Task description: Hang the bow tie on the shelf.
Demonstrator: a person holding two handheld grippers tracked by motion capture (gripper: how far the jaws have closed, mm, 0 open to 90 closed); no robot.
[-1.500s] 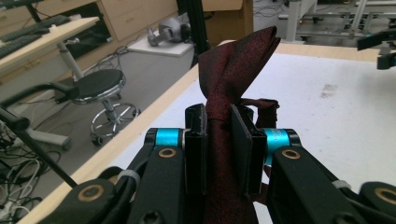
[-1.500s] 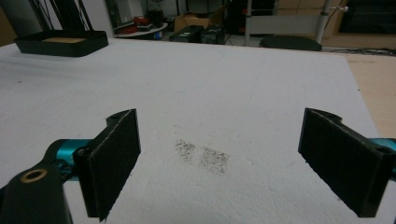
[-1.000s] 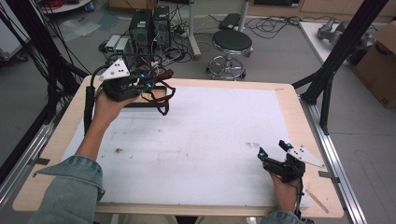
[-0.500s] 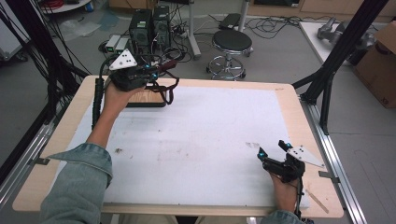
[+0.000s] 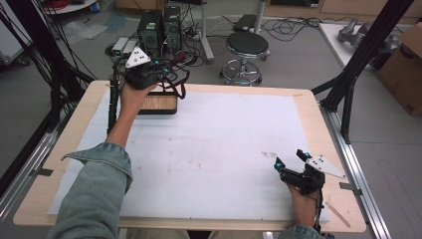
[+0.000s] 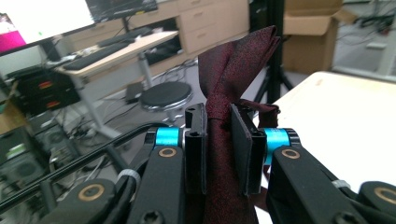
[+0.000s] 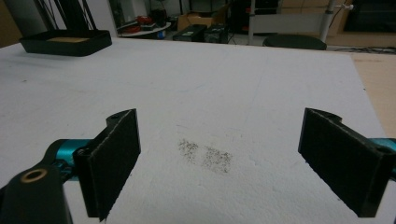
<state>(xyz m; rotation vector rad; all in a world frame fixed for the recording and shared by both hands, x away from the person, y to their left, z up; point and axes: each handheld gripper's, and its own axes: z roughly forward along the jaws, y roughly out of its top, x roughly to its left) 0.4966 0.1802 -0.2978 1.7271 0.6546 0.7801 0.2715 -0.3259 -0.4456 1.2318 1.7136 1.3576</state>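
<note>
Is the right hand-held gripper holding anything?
No, the right hand-held gripper has its jaws wide apart over the bare white table cover, with nothing between them.

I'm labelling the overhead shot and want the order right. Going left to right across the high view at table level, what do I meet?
Left claw shut on the dark red tie, over the wooden tray → grey smudge on the white sheet → right claw, open.

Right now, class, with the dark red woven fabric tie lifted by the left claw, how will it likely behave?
The dark red woven fabric tie probably flops: it folds and creases where the left claw pinches it. Likely light, its loops dangling freely.
</note>
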